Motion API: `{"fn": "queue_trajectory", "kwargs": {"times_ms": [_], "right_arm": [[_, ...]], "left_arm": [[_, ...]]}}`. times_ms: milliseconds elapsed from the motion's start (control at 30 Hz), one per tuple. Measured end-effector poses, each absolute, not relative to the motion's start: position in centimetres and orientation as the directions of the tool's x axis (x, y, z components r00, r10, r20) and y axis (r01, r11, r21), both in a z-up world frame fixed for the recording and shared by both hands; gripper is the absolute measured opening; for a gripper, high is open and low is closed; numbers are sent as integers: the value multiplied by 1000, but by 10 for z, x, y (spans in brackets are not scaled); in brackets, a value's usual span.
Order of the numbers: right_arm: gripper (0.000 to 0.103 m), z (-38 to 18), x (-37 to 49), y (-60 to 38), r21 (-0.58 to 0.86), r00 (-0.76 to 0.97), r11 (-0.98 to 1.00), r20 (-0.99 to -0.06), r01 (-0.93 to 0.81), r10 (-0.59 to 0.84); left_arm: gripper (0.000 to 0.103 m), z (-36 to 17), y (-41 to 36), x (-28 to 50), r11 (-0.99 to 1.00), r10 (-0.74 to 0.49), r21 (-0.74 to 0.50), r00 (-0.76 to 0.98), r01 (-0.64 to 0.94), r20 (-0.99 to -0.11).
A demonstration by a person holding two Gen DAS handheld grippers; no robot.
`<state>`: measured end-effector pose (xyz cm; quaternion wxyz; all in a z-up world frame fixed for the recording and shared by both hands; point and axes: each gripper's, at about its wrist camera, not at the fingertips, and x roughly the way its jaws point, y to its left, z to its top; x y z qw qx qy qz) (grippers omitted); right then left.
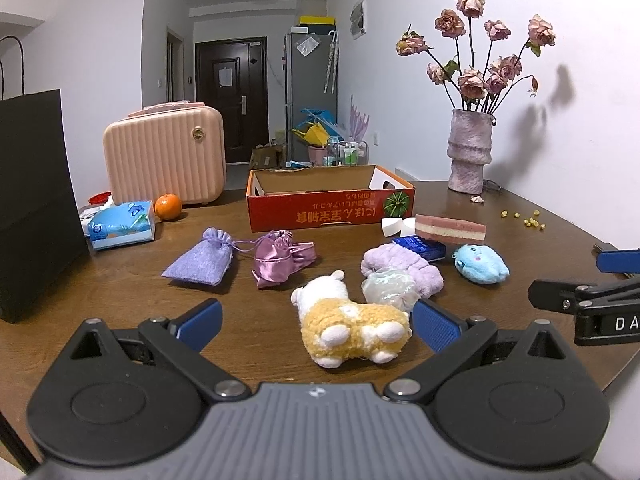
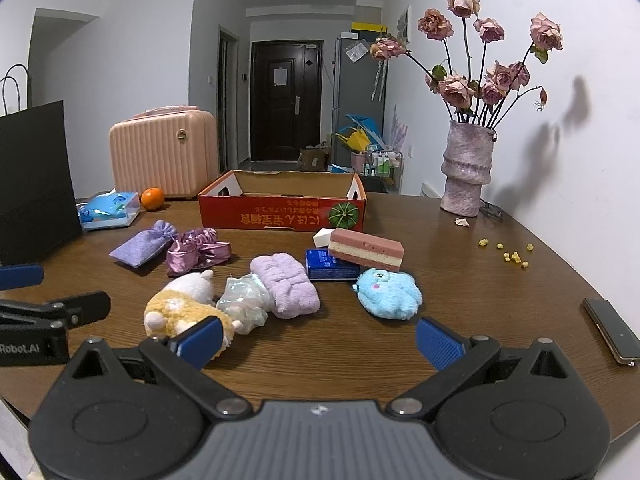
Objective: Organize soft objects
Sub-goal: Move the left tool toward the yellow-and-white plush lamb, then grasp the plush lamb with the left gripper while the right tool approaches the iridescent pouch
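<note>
Soft things lie scattered on a brown wooden table. A yellow-and-white plush animal lies between the wide-open fingers of my left gripper, untouched. Behind it sit a clear crinkly pouch, a lilac fluffy towel roll, a blue plush, a lavender drawstring bag and a shiny pink satin bag. My right gripper is open over bare wood, just short of the blue plush. An open red cardboard box stands behind them.
A pink layered sponge rests on a blue packet. A black paper bag, tissue pack, orange and pink case stand left. A vase of dried roses and a phone are right.
</note>
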<state>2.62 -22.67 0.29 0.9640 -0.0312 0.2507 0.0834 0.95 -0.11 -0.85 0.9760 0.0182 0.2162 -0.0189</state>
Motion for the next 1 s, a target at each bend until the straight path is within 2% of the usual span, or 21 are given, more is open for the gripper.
{"fn": "queue_trajectory", "kwargs": {"times_ms": [1000], "right_arm": [[103,-10,48,-225,-22,844,986,-521,-163,128]], "left_arm": [[103,-17,3,35,999,-27,17,880,40,-475]]}}
